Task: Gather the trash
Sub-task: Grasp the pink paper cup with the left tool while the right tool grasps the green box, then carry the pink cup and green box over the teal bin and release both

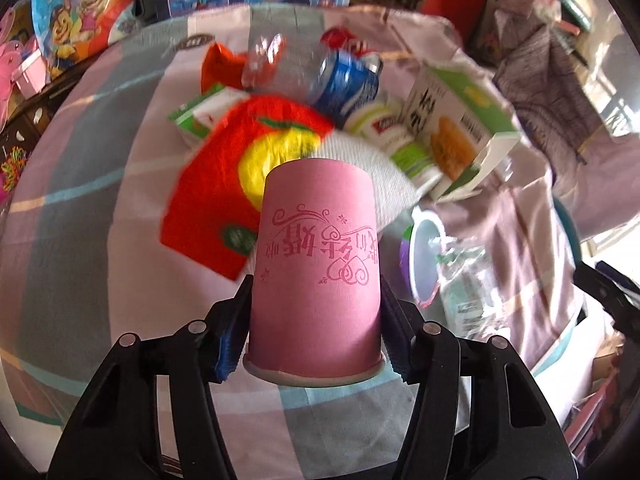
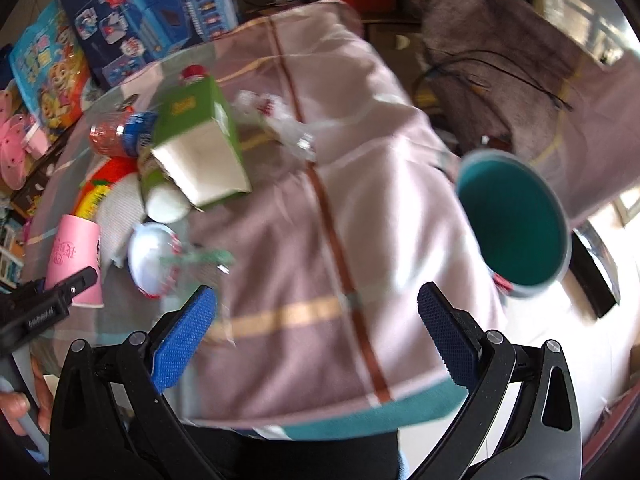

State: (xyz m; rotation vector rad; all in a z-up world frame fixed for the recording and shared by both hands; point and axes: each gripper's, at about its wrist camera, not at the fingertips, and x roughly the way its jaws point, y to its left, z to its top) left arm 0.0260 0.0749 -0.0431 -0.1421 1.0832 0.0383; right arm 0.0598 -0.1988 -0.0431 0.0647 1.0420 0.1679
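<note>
Left gripper (image 1: 314,308) has its jaws clamped on the upside-down pink paper cup (image 1: 316,264) standing on the checked cloth (image 1: 80,240), so the pick looks in hand, and next it needs lifting and carrying to the teal bin (image 2: 516,224). Right gripper (image 2: 316,336) hangs wide apart with nothing between its jaws, bin at its 2 o'clock. Beyond the cup, at 12 to 1 o'clock, the trash pile is blurred; red bag (image 1: 240,168) and green carton (image 1: 460,120) are partly hidden.
</note>
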